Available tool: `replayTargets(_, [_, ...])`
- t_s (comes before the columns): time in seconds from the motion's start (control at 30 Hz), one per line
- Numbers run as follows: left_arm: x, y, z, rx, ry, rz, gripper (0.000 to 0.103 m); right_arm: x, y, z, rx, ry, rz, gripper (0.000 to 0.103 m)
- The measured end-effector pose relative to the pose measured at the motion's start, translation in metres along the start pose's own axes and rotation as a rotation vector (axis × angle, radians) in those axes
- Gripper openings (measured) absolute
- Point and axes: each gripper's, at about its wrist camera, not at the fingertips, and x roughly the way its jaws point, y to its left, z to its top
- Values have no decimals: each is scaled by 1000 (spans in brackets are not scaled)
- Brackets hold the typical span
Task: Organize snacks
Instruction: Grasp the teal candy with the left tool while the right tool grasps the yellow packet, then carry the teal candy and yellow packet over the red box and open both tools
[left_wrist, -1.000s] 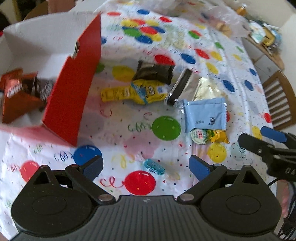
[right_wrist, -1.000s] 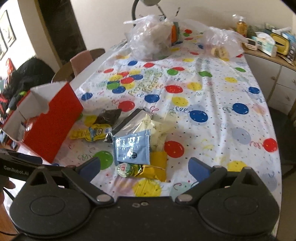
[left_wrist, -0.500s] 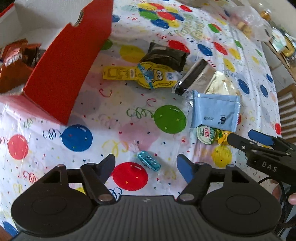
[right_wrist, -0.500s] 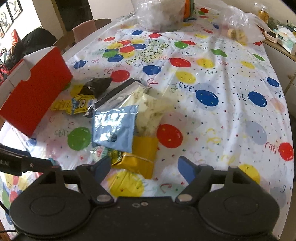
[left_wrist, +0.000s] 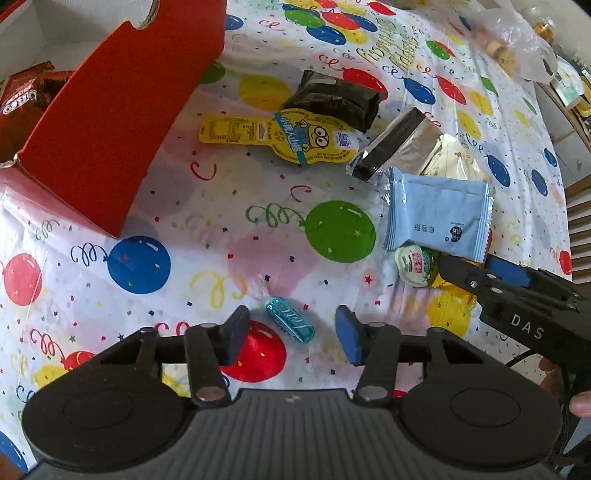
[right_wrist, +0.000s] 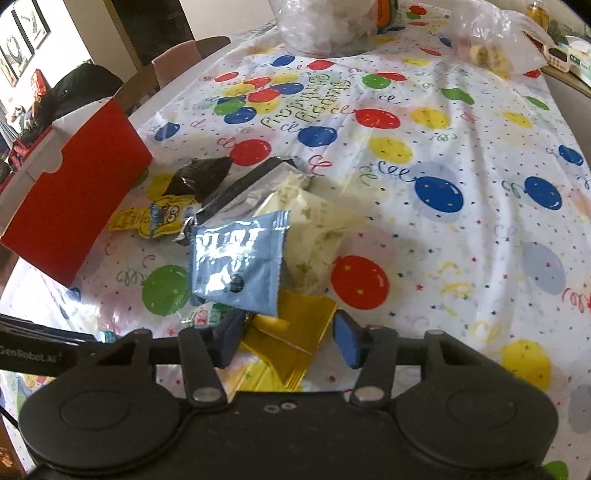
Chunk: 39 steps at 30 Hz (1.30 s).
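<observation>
My left gripper (left_wrist: 291, 334) points down at the balloon-print tablecloth (left_wrist: 207, 206), its jaws closing at a middling gap with the small teal candy (left_wrist: 290, 325) lying between my fingertips; neither pad touches it. Just past my right-hand finger sits the round green-lidded cup (left_wrist: 415, 264), and beyond it the pale blue packet (left_wrist: 439, 218). Farther ahead lie the silver-and-black pouch (left_wrist: 397, 146), the yellow cartoon pouch (left_wrist: 291, 138) and the dark wrapper (left_wrist: 332, 99). Off past my left-hand finger stands the red box (left_wrist: 110, 122), with brown snack bags (left_wrist: 26, 107) inside.

My right gripper (right_wrist: 286, 341) is also closing, its jaws at a middling gap around the gold packet (right_wrist: 291, 336), which lies between my fingertips; I cannot tell whether the pads press it. Right ahead is the pale blue packet (right_wrist: 240, 266), overlapping the gold one, then the cream wrapper (right_wrist: 317, 229). Far beyond sit clear plastic bags (right_wrist: 325, 26).
</observation>
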Motion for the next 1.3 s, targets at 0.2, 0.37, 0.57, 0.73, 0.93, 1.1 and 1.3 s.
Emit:
replayTargets(0.2, [0,0,-2,12,-4,-23,22,1,-3,-2,15,-10,24,38])
replayTargets(0.37, [0,4,-2,18,-1,-47,15,-4,-6,-8,45,-20,32,34])
replayTargets(0.57, [-2,5,-4,33,-5,-53,15,-18,-21,-24,115,-40,37,31])
replayTargets(0.73, [-5,11,-6,26,-1,-74,13,-36,-29,-36,162,-74,39,30])
replayTargets(0.93, [-14,25,-8,10,-11,-97,12,-57,-28,-48,179,-89,44,30])
replayTargets(1.1, [-21,37,-9,-13,-16,-123,12,-71,-17,-54,176,-99,57,30])
replayTargets(1.3, [-33,49,-10,-13,-35,-151,12,-81,1,-58,166,-93,57,31])
